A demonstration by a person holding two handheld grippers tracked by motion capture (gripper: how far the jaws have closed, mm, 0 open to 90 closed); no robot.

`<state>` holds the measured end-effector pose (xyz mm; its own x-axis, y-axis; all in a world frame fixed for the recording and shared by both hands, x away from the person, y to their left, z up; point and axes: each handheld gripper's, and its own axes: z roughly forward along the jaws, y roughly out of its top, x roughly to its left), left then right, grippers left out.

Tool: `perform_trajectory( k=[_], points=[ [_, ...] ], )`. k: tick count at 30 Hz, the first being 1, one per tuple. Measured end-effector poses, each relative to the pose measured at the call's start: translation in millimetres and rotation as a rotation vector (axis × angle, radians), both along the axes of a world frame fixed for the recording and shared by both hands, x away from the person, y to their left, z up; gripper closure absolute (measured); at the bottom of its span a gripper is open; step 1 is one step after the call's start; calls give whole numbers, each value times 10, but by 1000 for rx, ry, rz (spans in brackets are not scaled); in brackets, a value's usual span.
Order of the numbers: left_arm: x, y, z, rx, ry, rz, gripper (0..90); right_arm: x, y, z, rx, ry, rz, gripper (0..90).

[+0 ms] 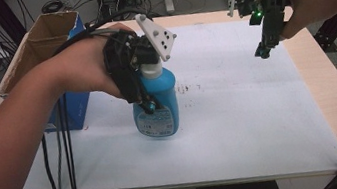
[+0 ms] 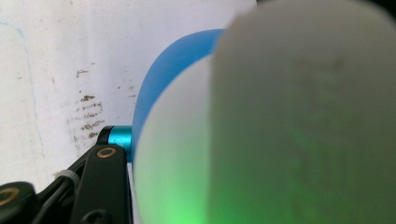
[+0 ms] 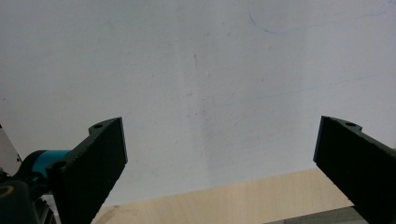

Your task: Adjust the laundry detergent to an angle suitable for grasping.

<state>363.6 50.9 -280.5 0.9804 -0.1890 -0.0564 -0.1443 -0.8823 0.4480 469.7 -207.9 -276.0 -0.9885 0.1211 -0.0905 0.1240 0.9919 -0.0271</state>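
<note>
A blue bottle point(image 1: 161, 113) with a white neck and a printed label stands upright over the middle of the white mat point(image 1: 240, 114). I cannot tell whether its base rests on the mat. My left gripper point(image 1: 149, 105) is shut on its upper body from the left side. In the left gripper view the bottle's blue shoulder point(image 2: 173, 60) and blurred white top point(image 2: 289, 116) sit right against the lens beside one black finger point(image 2: 107, 182). My right gripper point(image 1: 264, 52) hangs open above the mat's far right, with nothing between its fingers point(image 3: 100, 158).
An open cardboard box point(image 1: 49, 34) with a blue side stands at the table's far left. Brown stains point(image 1: 188, 89) mark the mat near the bottle. A bare wooden table edge point(image 1: 331, 95) runs along the right. Black cables hang off the front.
</note>
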Motion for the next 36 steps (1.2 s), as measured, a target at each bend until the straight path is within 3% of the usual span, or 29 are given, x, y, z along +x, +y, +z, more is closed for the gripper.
perform_trajectory(
  k=[2,3,5,15,27,32,36],
  points=[
    [2,27,-42,-7,-7,-16,433,0,-1,-3,-3,-3,-4,19],
    [-6,48,-77,-4,-36,-39,433,-2,0,-9,-6,0,-3,19],
    [-7,63,-106,5,-57,-51,433,-5,2,-14,-7,-2,-6,19],
    [-33,98,-191,10,-76,-106,433,-5,17,-10,-9,-5,-10,19],
    [-50,102,-251,23,-59,-158,433,-11,25,-48,-6,0,-18,19],
    [-39,121,-321,43,-45,-156,433,-8,30,-53,-2,0,-16,19],
    [-29,154,-336,26,-37,-153,432,-1,29,-55,-5,-1,-17,19]
  ],
)
